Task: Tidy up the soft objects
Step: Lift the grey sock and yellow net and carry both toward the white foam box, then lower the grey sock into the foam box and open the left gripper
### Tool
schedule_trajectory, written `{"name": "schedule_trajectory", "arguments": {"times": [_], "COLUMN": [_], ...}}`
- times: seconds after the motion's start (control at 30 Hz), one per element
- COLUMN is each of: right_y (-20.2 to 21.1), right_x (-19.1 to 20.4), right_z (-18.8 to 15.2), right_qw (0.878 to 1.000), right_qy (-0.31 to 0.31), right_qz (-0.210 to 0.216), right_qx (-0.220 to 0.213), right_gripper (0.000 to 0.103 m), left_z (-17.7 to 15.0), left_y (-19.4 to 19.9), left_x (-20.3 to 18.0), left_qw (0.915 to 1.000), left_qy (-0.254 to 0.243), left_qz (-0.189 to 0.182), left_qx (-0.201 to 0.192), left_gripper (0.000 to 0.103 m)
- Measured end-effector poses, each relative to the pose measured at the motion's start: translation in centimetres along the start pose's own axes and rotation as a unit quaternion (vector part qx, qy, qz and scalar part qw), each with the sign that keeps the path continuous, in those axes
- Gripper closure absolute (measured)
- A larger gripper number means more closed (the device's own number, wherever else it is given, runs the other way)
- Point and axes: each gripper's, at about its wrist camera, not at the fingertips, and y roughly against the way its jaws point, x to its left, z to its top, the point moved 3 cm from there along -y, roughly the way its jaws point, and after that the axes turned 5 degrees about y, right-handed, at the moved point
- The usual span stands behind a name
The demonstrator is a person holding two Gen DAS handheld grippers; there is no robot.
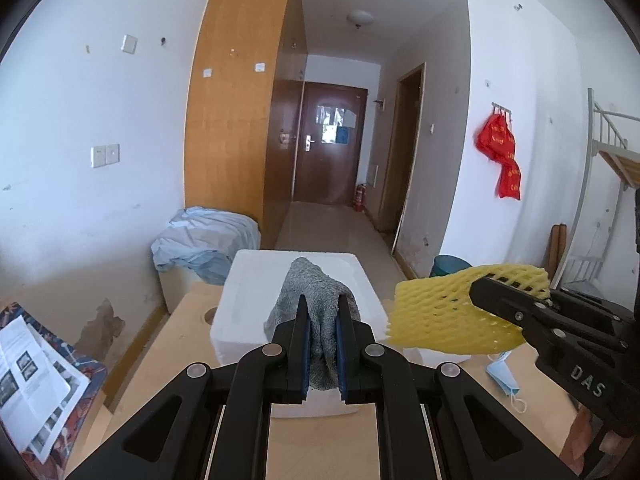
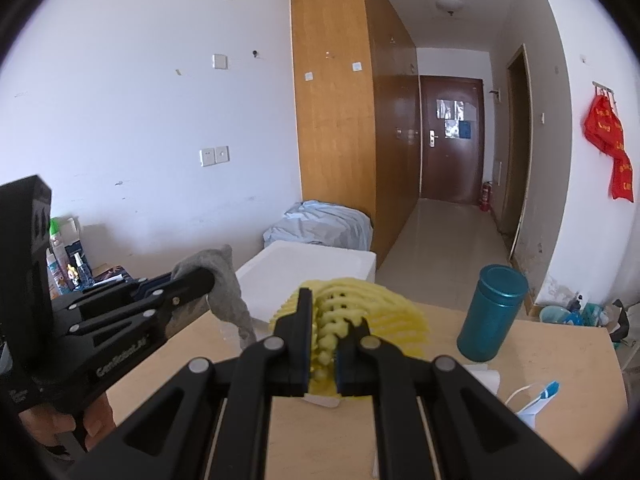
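My left gripper (image 1: pixel 322 312) is shut on a grey knitted cloth (image 1: pixel 316 292) and holds it above the white foam box (image 1: pixel 248 288) on the wooden table (image 1: pixel 176 344). My right gripper (image 2: pixel 332 320) is shut on a yellow foam net sleeve (image 2: pixel 360 300), held above the table to the right of the box (image 2: pixel 312 264). The right gripper (image 1: pixel 486 286) with the yellow sleeve (image 1: pixel 436 312) also shows at the right of the left wrist view. The left gripper (image 2: pixel 200 278) with the grey cloth (image 2: pixel 230 292) shows at the left of the right wrist view.
A teal canister (image 2: pixel 492 312) stands on the table's right side. A blue face mask (image 1: pixel 504 380) lies near it. Papers (image 1: pixel 32 376) lie at the far left, bottles (image 2: pixel 64 264) by the wall, and a blue sheet (image 1: pixel 208 240) covers something behind the box.
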Motion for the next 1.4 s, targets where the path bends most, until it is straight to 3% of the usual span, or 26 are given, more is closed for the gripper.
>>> {"name": "schedule_trajectory", "arguments": {"times": [0.4,0.87,1.2,1.3,1.37,1.4], "right_y": [0.0,-1.4,-2.5,-2.8,-2.9,-3.0], "right_x": [-1.1,-1.3,-1.4,-1.3,-1.3,-1.2], "right_z": [0.2,-0.1,0.2,0.3,0.3,0.4], "right_qw": [1.0,1.0,1.0,1.0,1.0,1.0], "right_qy": [-0.005,-0.004,-0.006,-0.006,-0.004,-0.003], "right_qz": [-0.006,-0.01,-0.007,-0.006,-0.006,-0.005], "right_qx": [-0.01,0.007,0.013,0.013,0.014,0.015], "right_gripper": [0.092,0.092,0.092,0.092,0.092,0.092], "left_z": [3.4,2.2,1.4,1.3,1.2,1.2], "left_y": [-3.1,-9.0,-9.2,-9.0,-8.7,-8.5], "left_x": [-0.6,0.9,1.6,1.7,2.0,2.2], "left_qw": [0.9997,0.9988,0.9982,0.9979,0.9978,0.9978], "left_qy": [0.001,0.017,0.021,0.021,0.023,0.024], "left_qz": [0.008,0.03,0.041,0.047,0.053,0.055], "left_qx": [-0.024,0.034,0.038,0.04,0.034,0.028], "left_gripper": [0.092,0.092,0.091,0.079,0.049,0.043]}}
